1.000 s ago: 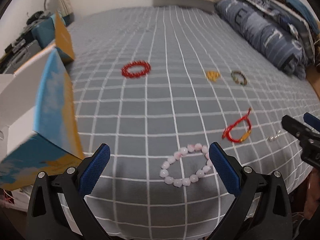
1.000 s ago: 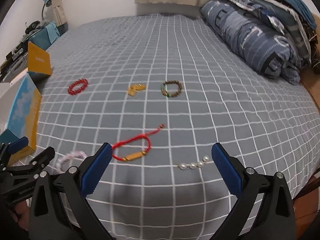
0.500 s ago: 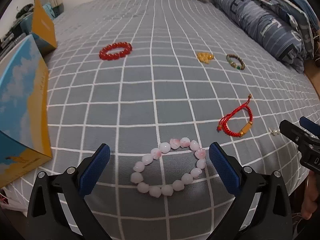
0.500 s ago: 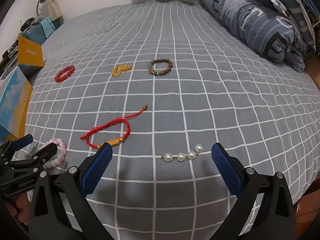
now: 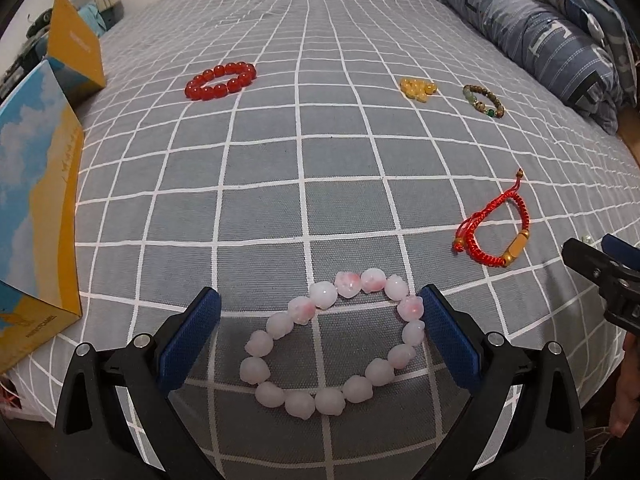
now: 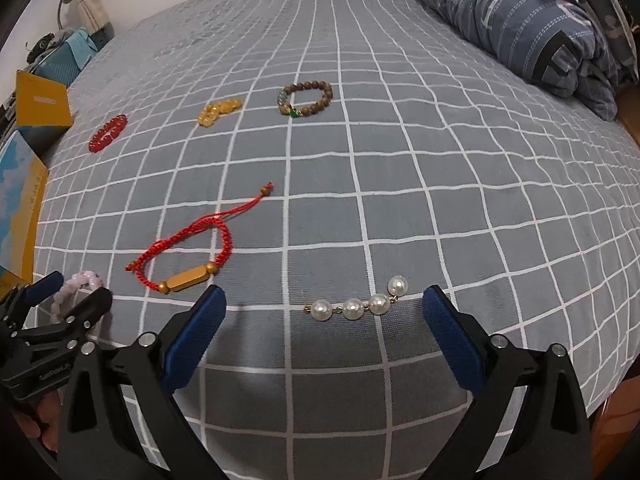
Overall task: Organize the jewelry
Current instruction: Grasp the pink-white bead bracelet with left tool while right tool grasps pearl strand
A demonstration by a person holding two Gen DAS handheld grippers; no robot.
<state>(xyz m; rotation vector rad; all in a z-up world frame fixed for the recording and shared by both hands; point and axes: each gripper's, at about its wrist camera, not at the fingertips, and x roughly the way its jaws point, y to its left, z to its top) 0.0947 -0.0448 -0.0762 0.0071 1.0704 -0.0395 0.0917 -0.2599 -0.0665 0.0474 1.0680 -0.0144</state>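
A pink-and-white bead bracelet (image 5: 334,340) lies on the grey checked bed cover between the blue pads of my open left gripper (image 5: 320,320), touching neither pad clearly. A short pearl strand (image 6: 360,304) rests just ahead of my open right gripper (image 6: 324,316). A red cord bracelet (image 6: 188,256) with a gold tube lies between the two. Farther back are a red bead bracelet (image 5: 220,80), a heap of yellow beads (image 5: 418,88) and a brown bead bracelet (image 6: 306,98). In the right wrist view the left gripper (image 6: 64,296) straddles the pink bracelet (image 6: 78,286).
A blue-and-yellow box (image 5: 36,216) stands at the bed's left edge, with an orange box (image 5: 74,56) behind it. Folded blue bedding (image 6: 532,24) is piled at the far right. The bed's near edge drops off just below both grippers.
Both grippers have come lower and closer to the bed. The pink bracelet now sits between the left pads, and the pearl strand has drawn nearer to the right gripper.
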